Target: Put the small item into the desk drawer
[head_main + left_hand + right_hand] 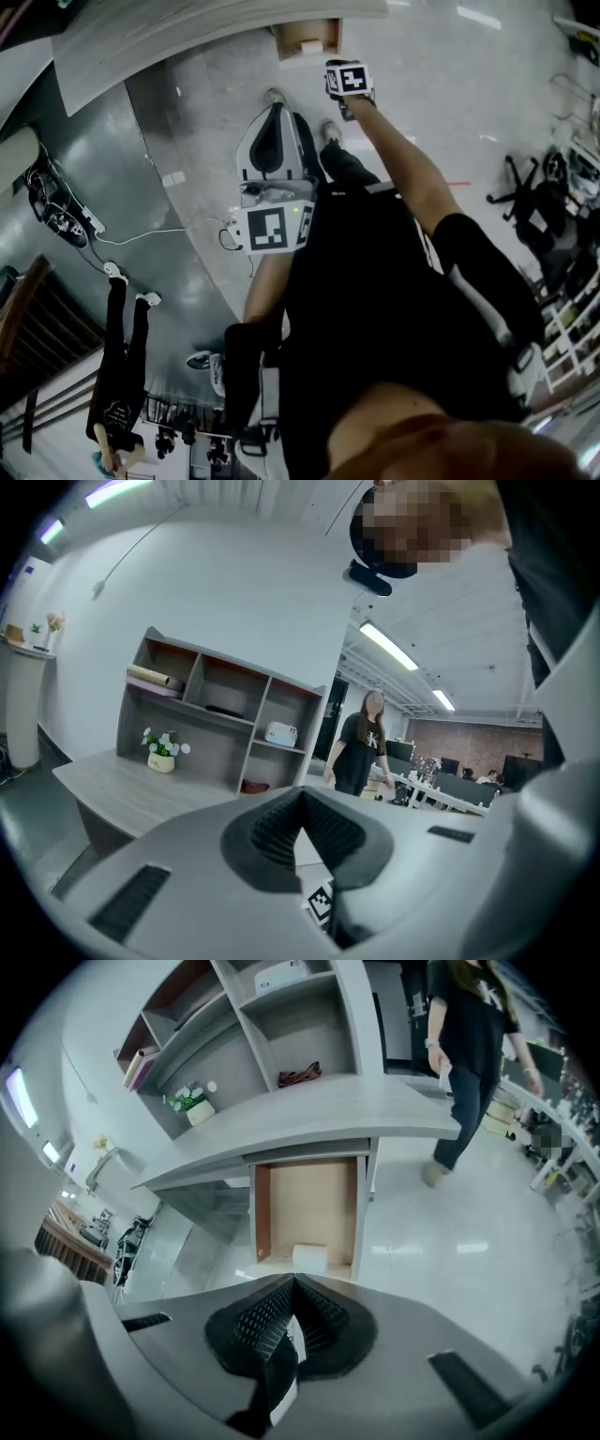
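The desk drawer stands pulled open under the grey desk. A small white box lies inside it near the front. In the head view the same drawer shows at the top with the white box in it. My right gripper hangs above the drawer, pointing steeply down, jaws shut with nothing held. Its marker cube shows just below the drawer in the head view. My left gripper points almost level over the desk, jaws shut and empty; in the head view it is left of my right arm.
A shelf unit with a flower pot stands on the desk. A person in black walks on the pale floor to the drawer's right. Office chairs and work tables stand further off. Cables run across the floor.
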Motion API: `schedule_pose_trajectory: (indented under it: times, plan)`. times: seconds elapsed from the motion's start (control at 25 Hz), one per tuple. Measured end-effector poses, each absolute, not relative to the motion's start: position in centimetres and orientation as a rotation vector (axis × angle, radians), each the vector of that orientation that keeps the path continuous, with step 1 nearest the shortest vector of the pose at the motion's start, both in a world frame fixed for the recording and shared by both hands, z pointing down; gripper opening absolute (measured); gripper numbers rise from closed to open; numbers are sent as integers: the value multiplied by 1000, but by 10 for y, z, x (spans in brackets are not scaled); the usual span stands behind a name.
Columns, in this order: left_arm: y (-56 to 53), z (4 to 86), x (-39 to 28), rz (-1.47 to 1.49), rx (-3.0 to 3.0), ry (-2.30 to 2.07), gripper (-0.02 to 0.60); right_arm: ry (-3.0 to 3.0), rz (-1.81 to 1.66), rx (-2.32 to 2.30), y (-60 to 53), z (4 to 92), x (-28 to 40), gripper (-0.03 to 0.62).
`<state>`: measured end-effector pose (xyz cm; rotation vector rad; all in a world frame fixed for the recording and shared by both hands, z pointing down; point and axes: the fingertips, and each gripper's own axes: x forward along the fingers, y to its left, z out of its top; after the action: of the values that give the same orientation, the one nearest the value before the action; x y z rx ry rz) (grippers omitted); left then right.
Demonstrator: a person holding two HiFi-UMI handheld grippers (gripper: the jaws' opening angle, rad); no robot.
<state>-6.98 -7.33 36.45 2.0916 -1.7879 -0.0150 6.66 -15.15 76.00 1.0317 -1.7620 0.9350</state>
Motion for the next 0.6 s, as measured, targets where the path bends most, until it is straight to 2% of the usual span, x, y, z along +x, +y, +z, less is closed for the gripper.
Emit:
schedule_pose_trajectory:
  times: [0.6]
  plan:
    - [10,320,-5,-7,2089,-1881,-9,-1967,862,992,-87,653,105,0]
